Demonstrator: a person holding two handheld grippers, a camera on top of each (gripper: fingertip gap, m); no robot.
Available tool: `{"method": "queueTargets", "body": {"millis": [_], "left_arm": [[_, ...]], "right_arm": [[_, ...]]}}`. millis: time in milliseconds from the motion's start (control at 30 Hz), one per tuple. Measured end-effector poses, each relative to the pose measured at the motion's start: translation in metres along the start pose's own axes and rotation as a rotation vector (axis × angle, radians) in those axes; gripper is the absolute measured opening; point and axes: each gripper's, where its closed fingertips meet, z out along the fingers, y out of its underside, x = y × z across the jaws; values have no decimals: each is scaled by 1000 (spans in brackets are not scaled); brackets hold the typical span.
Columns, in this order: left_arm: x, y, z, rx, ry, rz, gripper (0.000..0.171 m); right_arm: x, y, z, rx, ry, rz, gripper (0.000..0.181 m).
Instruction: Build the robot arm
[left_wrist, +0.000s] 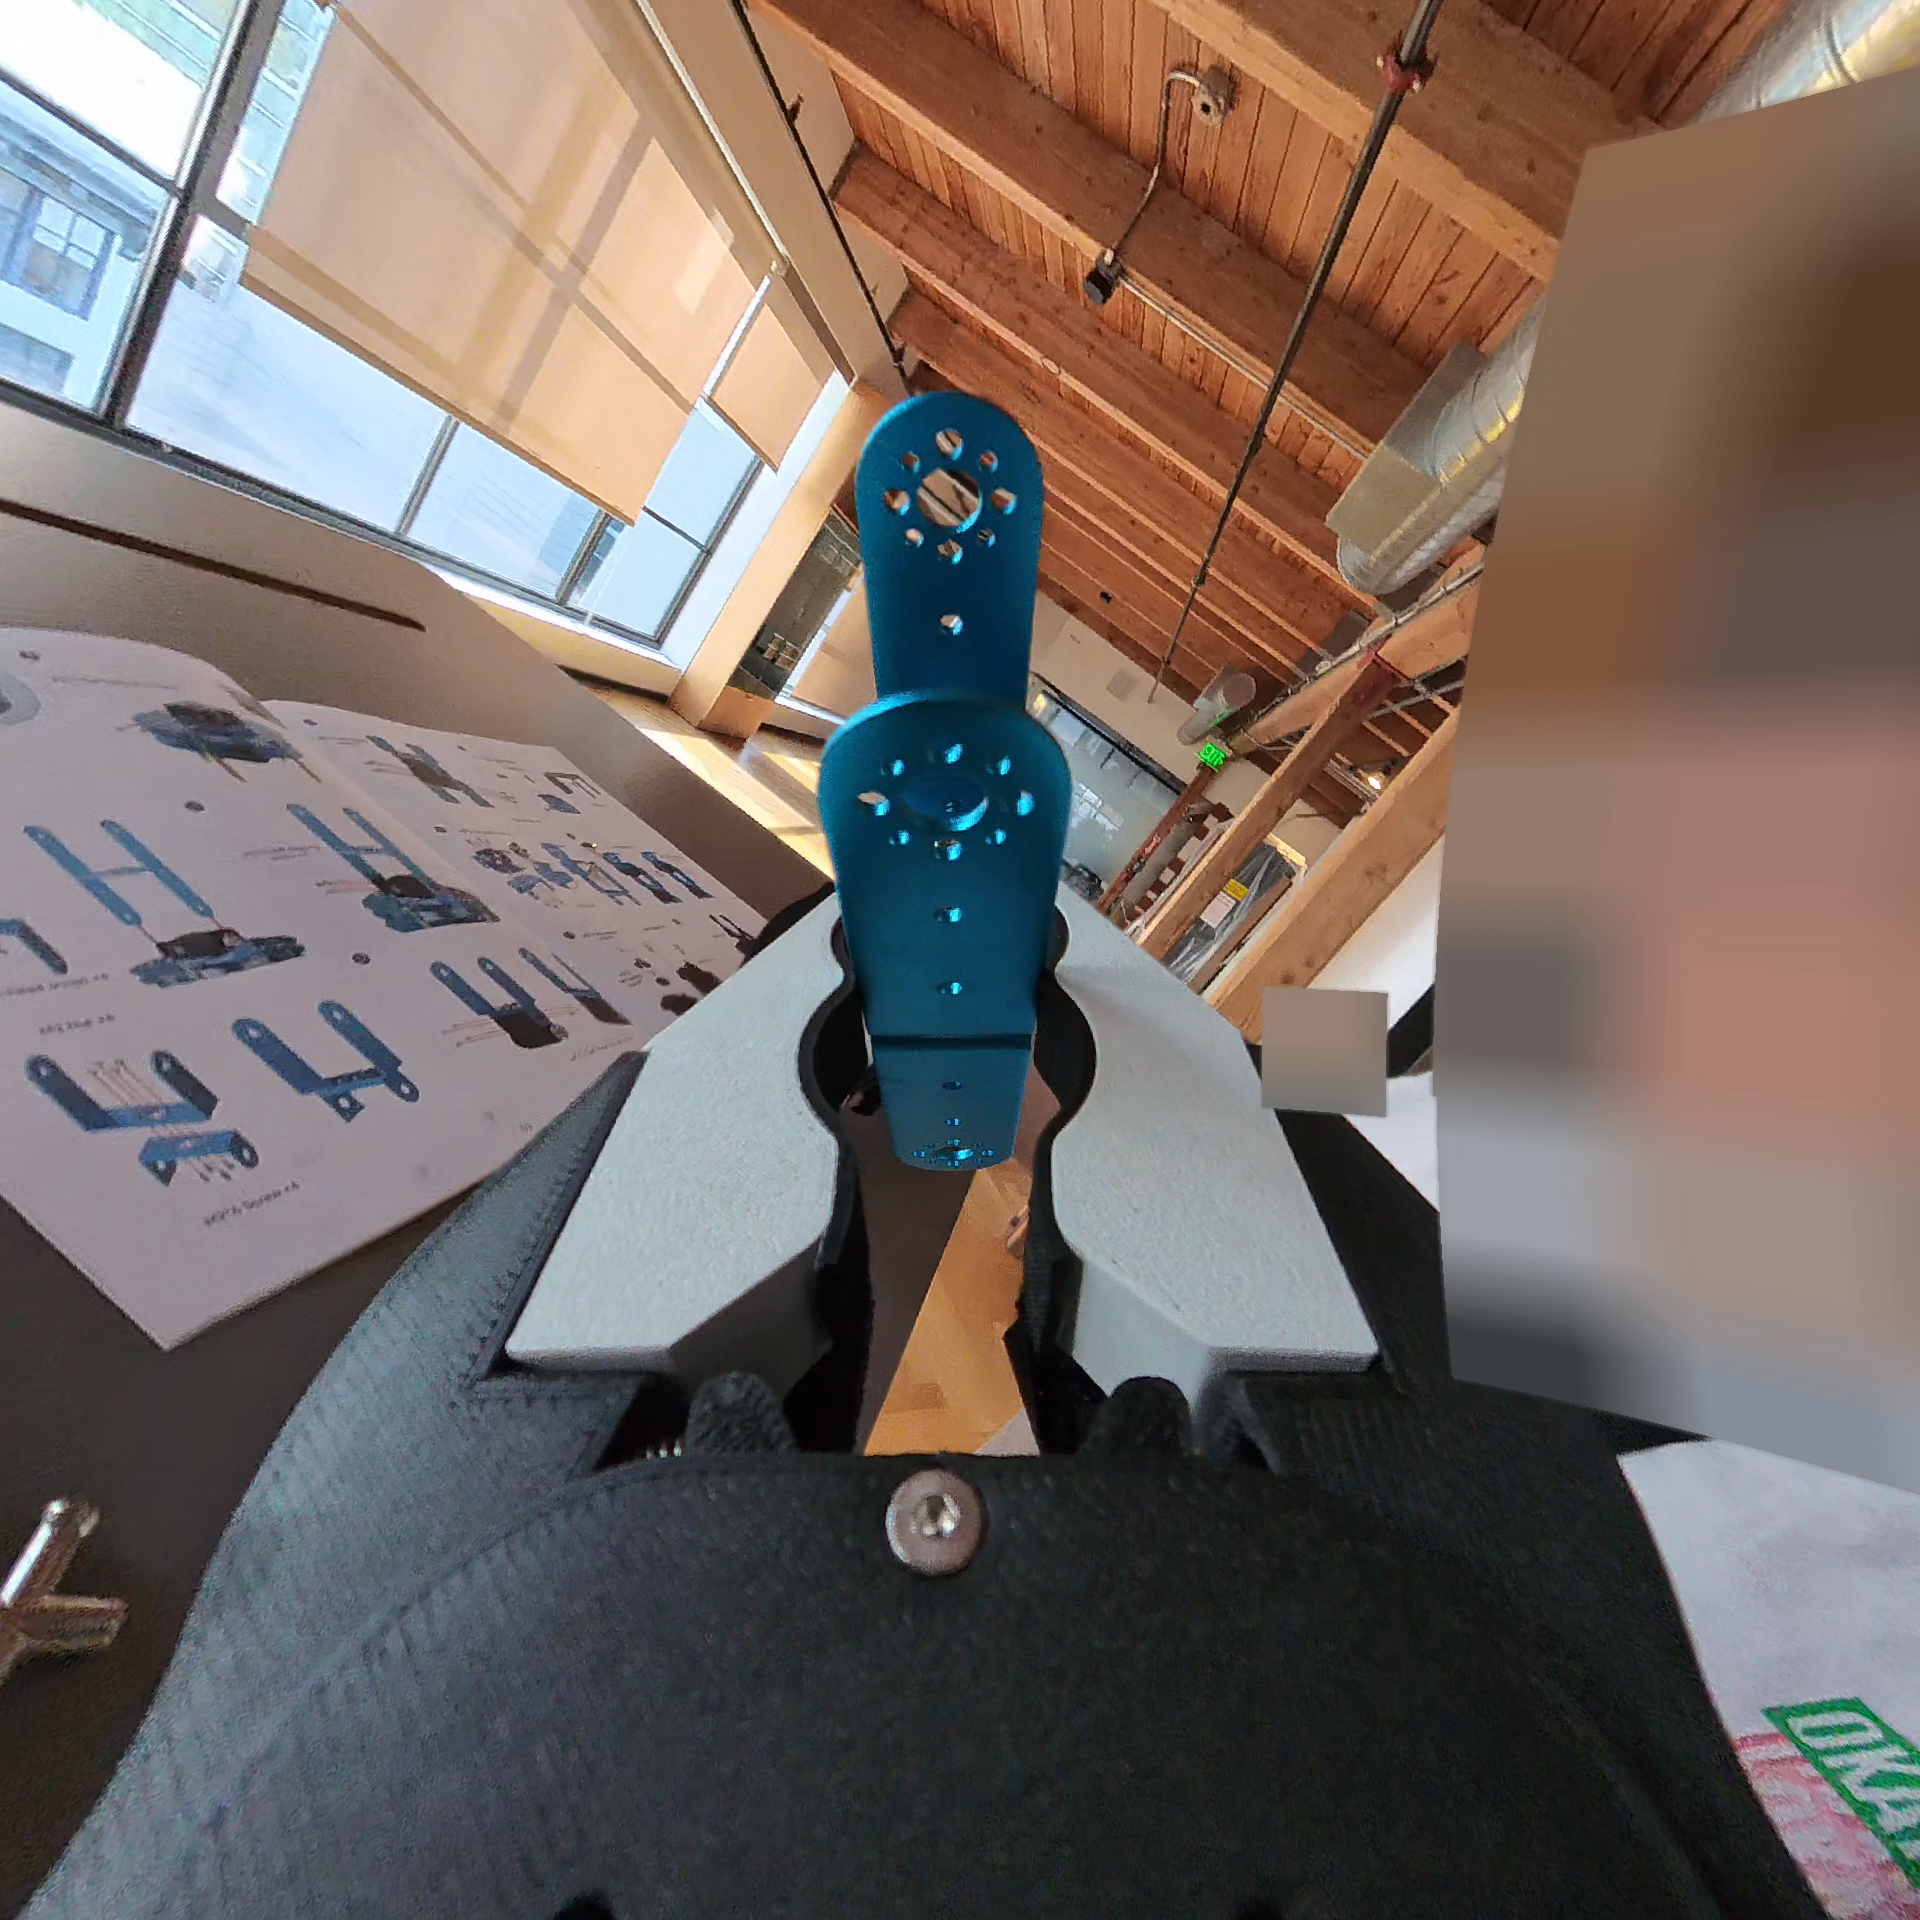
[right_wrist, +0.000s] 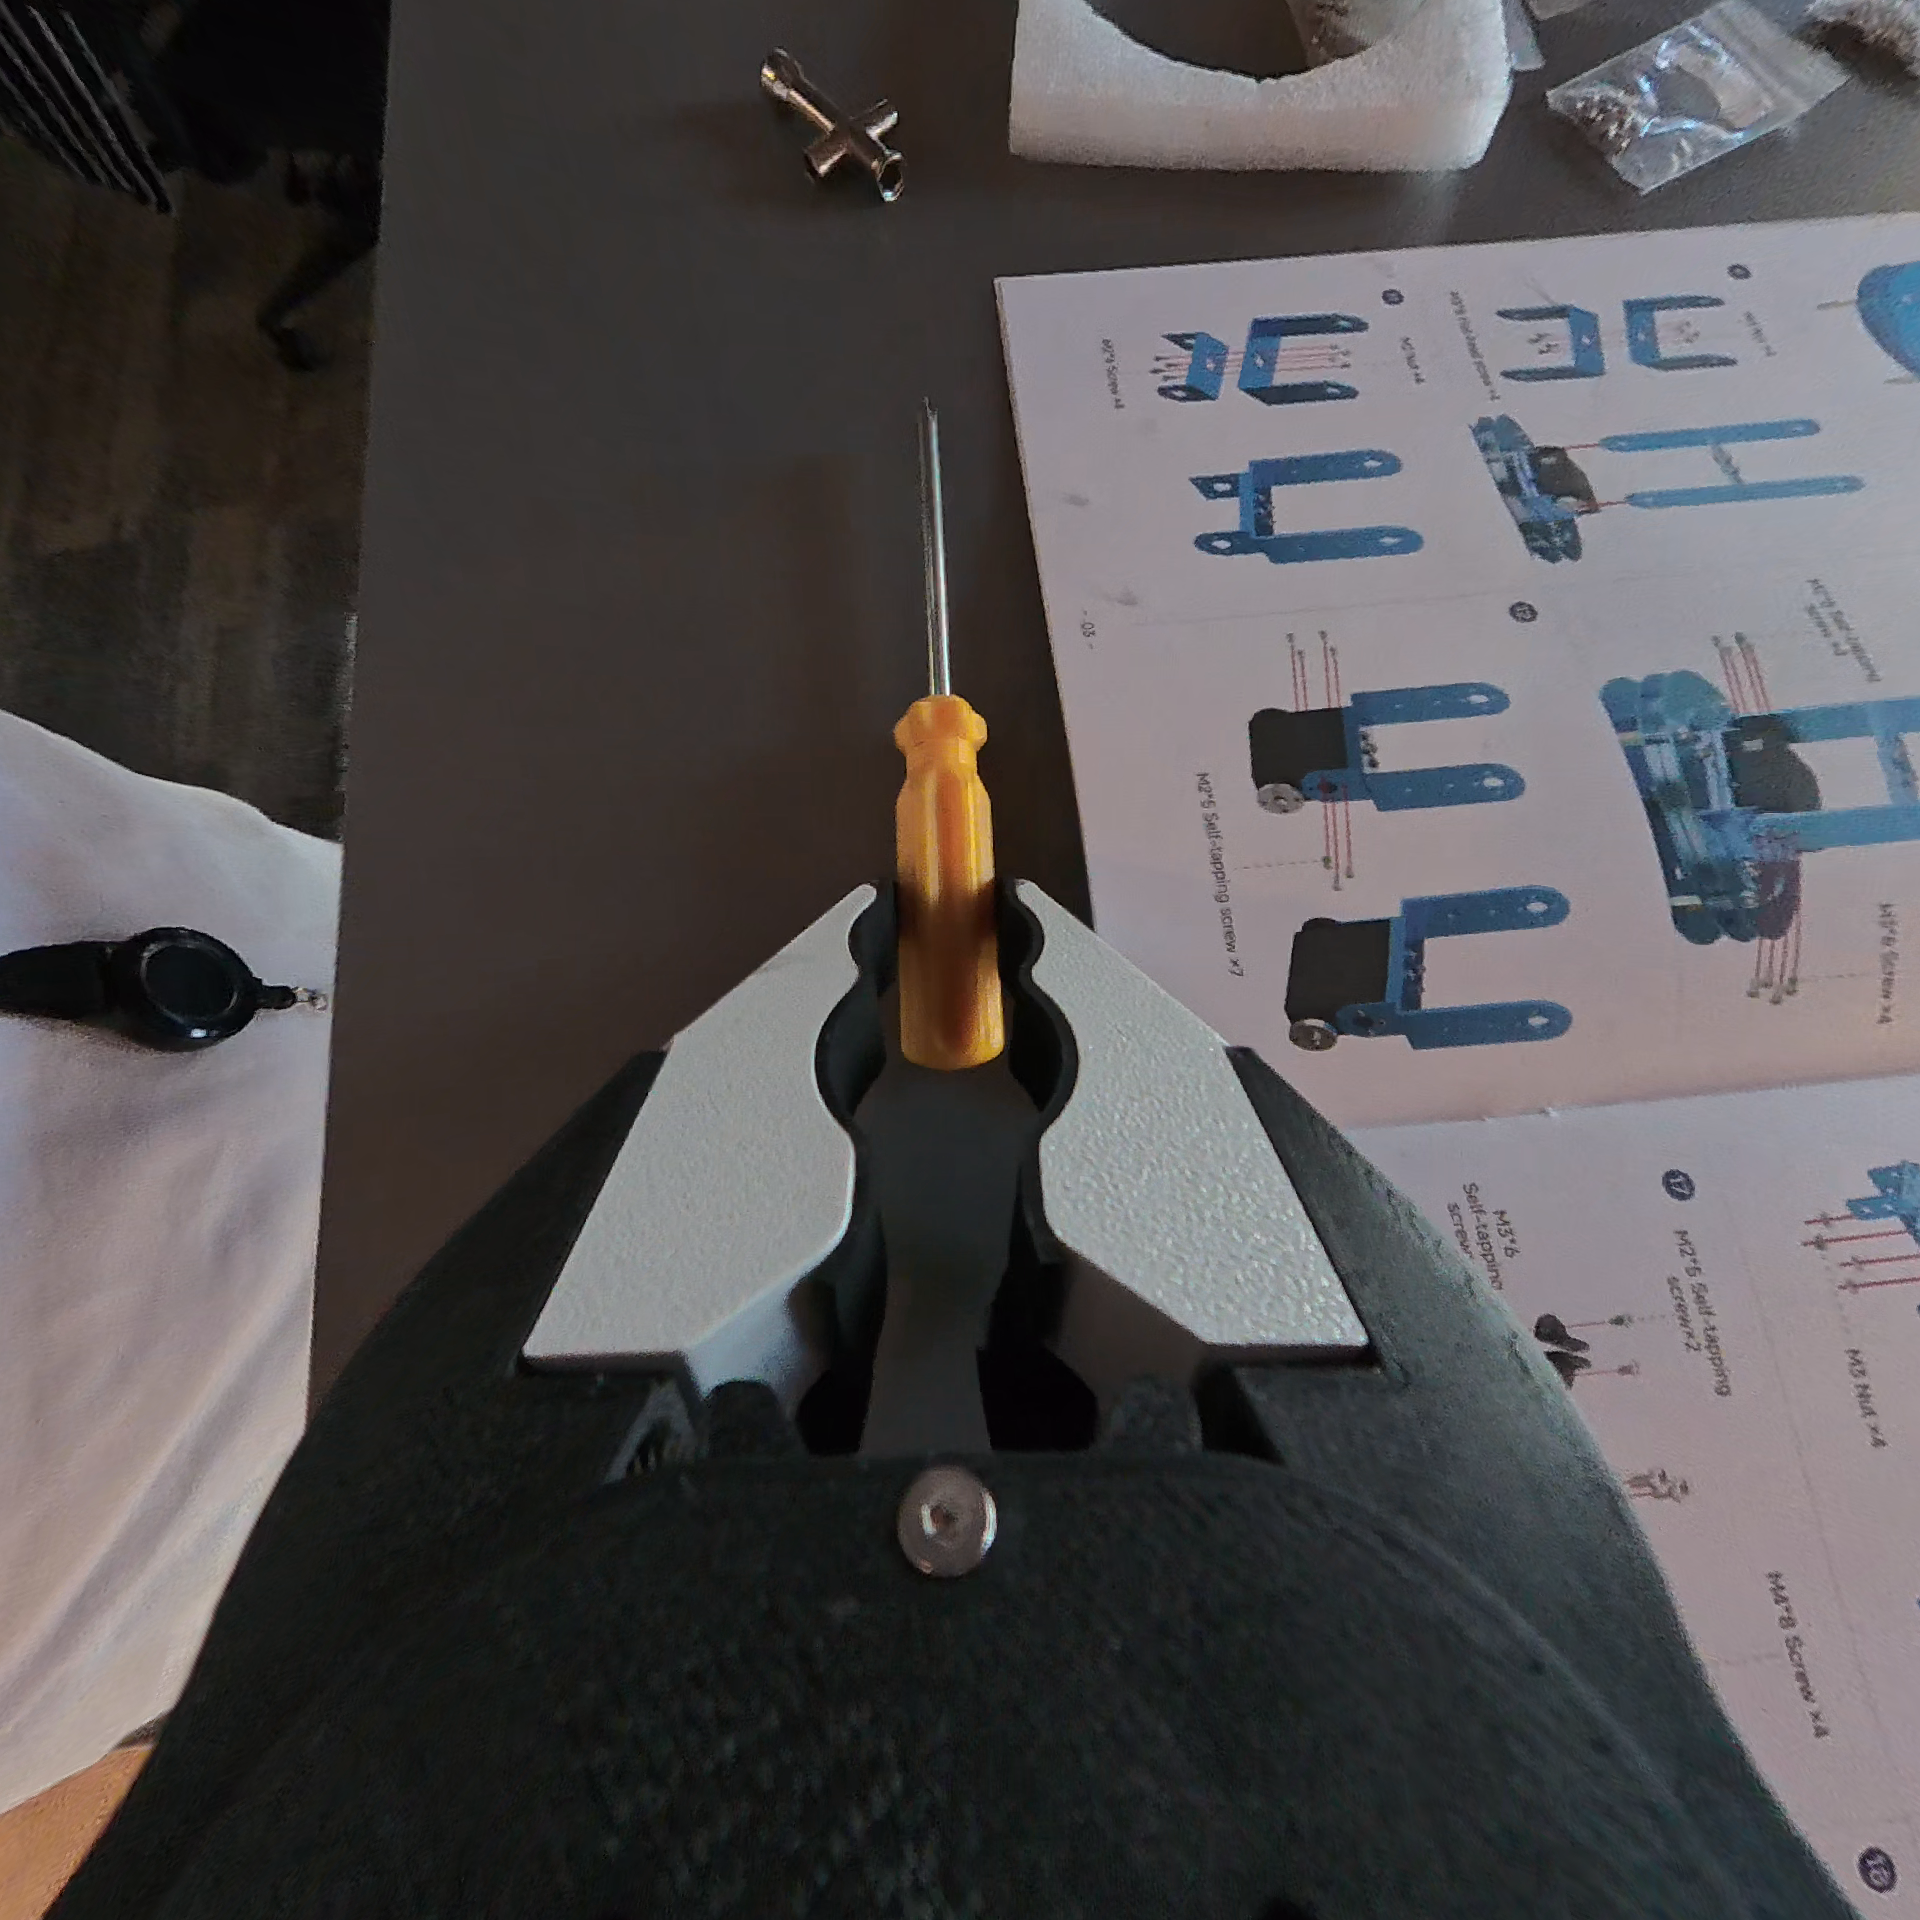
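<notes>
Screwdriver (right_wrist: 948, 883): orange handle is clamped between the fingers of the right gripper (right_wrist: 948, 935); the thin metal shaft projects forward above the table (right_wrist: 644, 520), clear of the surface as far as can be judged.
Left gripper (left_wrist: 951, 997): closed on the lower end of a blue bracket (left_wrist: 948, 831), which is held raised and pointed toward the ceiling (left_wrist: 1143, 260).
Bracket: U-shaped perforated metal, with two round-ended arms seen one behind the other.
Manual (right_wrist: 1507, 727): laid open on the table toward its right edge, just beside the screwdriver; blue parts are pictured on its pages.
Cross wrench (right_wrist: 844, 123): laid on the table beyond the screwdriver tip, well apart from it.
Foam block (right_wrist: 1247, 104): placed near the far edge, right of the wrench.
Bag (right_wrist: 1683, 104): clear plastic, beside the foam.
</notes>
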Motion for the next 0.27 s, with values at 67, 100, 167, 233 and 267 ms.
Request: {"method": "queueTargets", "body": {"millis": [67, 100, 167, 233, 267], "left_arm": [[2, -9, 5, -31, 5, 32, 27], [2, -14, 8, -48, 2, 52, 27], [6, -25, 14, -76, 22, 94, 27], [15, -42, 22, -80, 69, 124, 26], [21, -51, 26, -76, 103, 134, 27]], "right_arm": [[0, 0, 0, 9, 18, 6, 18], [0, -2, -1, 29, 23, 9, 18], [0, -13, -11, 113, 36, 36, 18], [-2, -37, -29, 258, 34, 78, 18], [-5, -52, -41, 350, 19, 106, 17]]}}
